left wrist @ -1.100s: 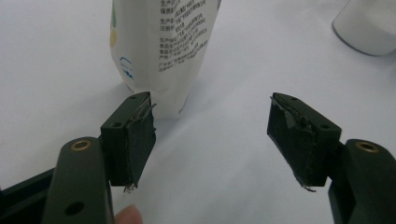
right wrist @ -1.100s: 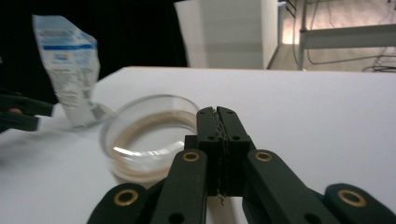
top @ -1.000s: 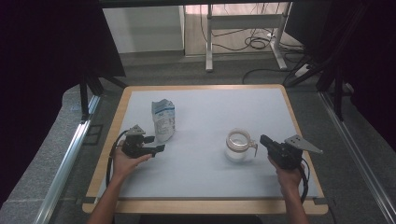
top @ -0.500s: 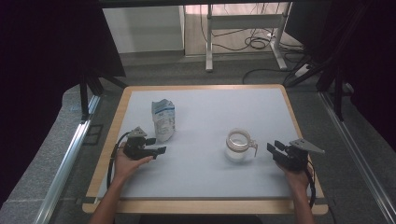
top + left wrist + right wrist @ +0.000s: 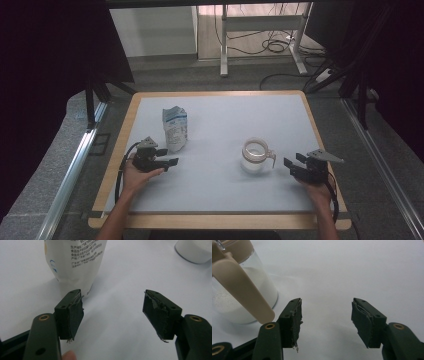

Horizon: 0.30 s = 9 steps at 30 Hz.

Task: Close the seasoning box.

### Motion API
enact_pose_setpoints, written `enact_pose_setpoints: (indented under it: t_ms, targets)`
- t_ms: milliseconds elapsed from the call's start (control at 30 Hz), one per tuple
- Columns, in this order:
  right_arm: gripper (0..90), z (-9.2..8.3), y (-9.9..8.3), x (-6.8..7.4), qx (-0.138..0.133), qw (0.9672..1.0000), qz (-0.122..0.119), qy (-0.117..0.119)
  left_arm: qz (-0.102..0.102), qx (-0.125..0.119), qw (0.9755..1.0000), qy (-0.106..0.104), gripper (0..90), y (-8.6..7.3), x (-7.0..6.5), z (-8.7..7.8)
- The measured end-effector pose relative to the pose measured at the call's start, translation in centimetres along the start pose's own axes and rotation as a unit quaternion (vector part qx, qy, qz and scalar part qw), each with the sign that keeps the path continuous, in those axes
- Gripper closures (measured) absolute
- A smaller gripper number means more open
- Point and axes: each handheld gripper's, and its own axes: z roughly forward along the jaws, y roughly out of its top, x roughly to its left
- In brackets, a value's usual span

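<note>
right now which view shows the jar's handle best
The right gripper view: the jar handle runs large and close. The high view gives the whole jar, handle tiny. The left gripper view catches one corner of it.

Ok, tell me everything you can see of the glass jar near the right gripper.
The jar is a clear, round container with a beige collar around its open mouth and a beige handle sloping down its side. It looks like glass or clear plastic and holds white powder to well over half its height. It stands upright on the white table top, right of centre. Nothing touches it; the right gripper sits beside it, apart.
</note>
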Motion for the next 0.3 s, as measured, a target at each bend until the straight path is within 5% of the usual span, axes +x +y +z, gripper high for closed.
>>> enact_pose_setpoints:
  t_ms: [300]
  targets:
    - [39.6, 0.06, 0.00, 0.11, 0.003, 1.0000, -0.008, 0.003, 0.000, 0.008, 0.9999, 0.008, 31.7, -0.13, 0.03, 0.19]
